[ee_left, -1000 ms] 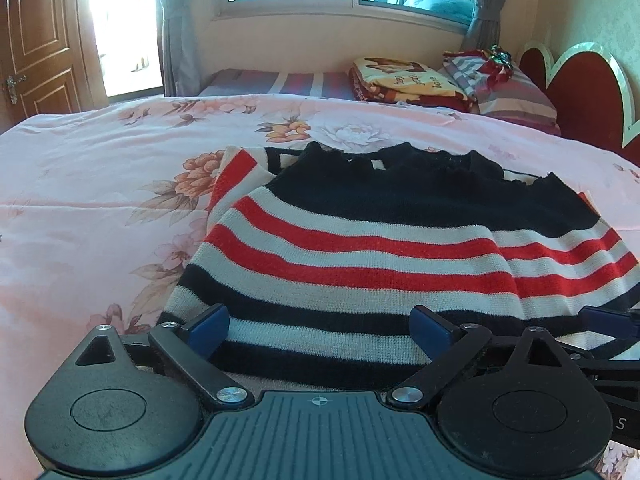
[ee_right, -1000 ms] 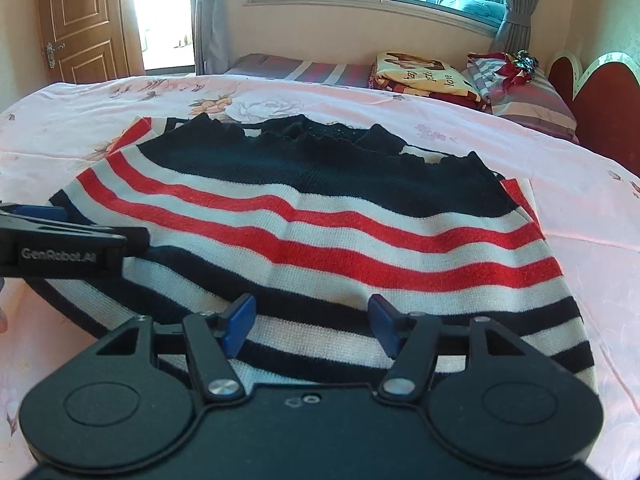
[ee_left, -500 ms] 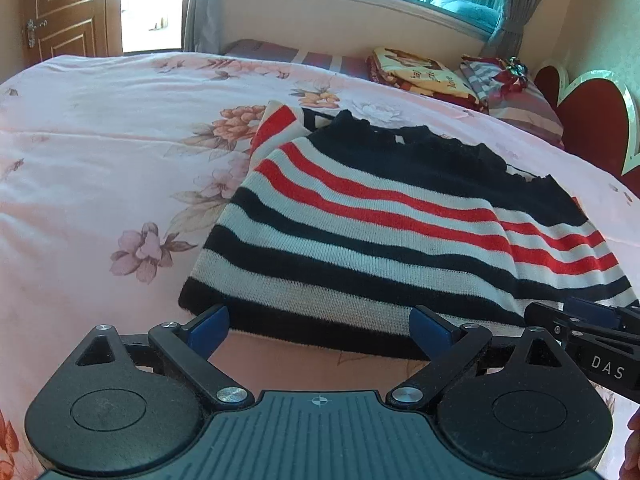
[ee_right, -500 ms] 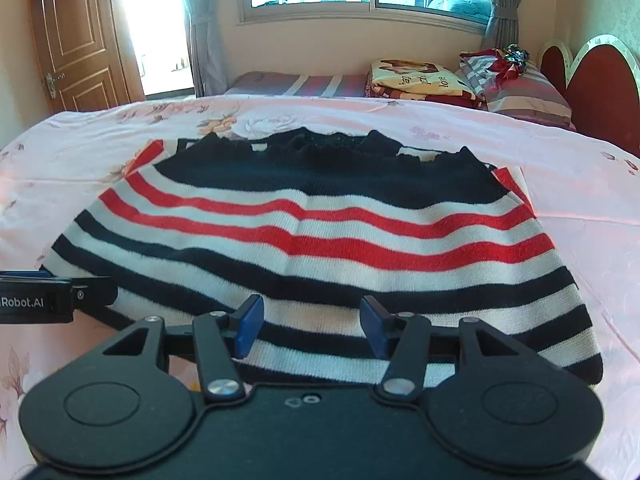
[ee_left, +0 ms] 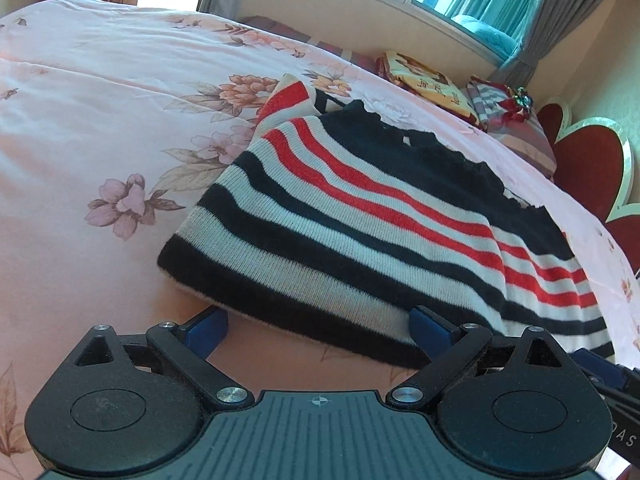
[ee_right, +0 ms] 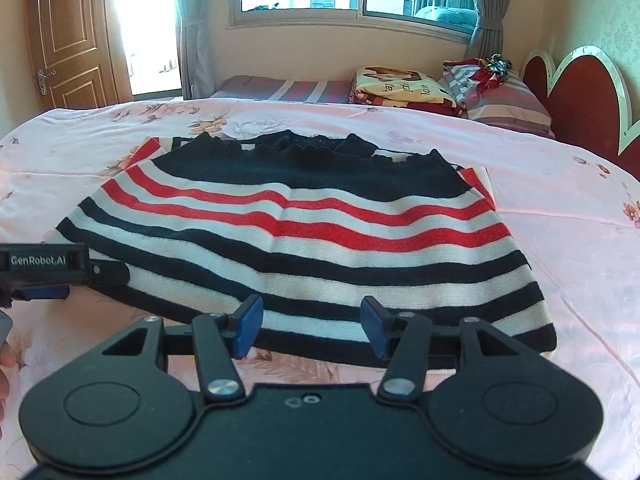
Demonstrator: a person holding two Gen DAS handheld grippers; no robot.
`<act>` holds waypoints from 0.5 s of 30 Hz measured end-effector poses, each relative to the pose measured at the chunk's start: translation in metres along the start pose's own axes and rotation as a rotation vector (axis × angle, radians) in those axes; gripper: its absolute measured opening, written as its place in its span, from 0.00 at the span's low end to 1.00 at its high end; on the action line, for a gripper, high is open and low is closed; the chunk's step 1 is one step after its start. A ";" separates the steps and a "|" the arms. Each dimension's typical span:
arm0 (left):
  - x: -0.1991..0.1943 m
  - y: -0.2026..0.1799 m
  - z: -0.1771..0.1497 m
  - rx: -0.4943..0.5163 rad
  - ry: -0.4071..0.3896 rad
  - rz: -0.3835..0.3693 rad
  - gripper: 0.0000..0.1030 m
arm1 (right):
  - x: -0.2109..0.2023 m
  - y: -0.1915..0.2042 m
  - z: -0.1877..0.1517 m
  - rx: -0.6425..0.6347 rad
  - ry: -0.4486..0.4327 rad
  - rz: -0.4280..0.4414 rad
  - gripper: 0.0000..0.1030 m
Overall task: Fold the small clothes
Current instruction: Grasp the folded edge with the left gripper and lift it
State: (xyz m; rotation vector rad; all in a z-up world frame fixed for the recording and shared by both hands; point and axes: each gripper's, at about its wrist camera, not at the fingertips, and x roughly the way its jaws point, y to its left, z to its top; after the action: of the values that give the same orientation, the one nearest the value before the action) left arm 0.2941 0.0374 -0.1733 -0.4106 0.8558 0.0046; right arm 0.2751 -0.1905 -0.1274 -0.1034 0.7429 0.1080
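A knitted sweater [ee_left: 360,232] with black, white and red stripes lies folded flat on the pink floral bed cover [ee_left: 100,120]. My left gripper [ee_left: 320,330] is open wide at the sweater's near hem, left of centre, and the hem dips between its blue pads without being pinched. In the right wrist view the sweater [ee_right: 300,240] fills the middle. My right gripper [ee_right: 312,327] stands open just above the near hem, right of centre, with nothing pressed between its pads. The left gripper [ee_right: 60,280] shows at that view's left edge, beside the hem's left corner.
At the bed's far end lie a folded printed blanket [ee_right: 400,84] and a striped pillow [ee_right: 508,100], against a red scalloped headboard [ee_right: 580,88]. Window and curtains stand behind; a wooden door [ee_right: 68,40] is at far left. Pink bed cover [ee_right: 560,184] surrounds the sweater.
Both grippers have drawn back from over the sweater to its near hem. The left one shifted toward the left corner and rolled. The right gripper's jaws narrowed a little.
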 end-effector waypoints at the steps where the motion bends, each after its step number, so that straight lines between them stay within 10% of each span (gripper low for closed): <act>1: 0.002 0.000 0.003 -0.015 -0.002 -0.002 0.93 | 0.004 -0.002 0.002 -0.001 0.002 0.005 0.51; 11: 0.030 0.003 0.030 -0.197 -0.078 -0.009 0.93 | 0.042 -0.012 0.036 -0.024 -0.021 0.067 0.51; 15: 0.036 0.000 0.032 -0.219 -0.128 0.040 0.65 | 0.049 -0.011 0.045 -0.050 -0.048 0.061 0.51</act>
State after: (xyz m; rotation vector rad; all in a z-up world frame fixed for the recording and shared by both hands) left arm 0.3412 0.0429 -0.1807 -0.5916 0.7394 0.1613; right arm 0.3425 -0.1923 -0.1277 -0.1256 0.6956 0.1872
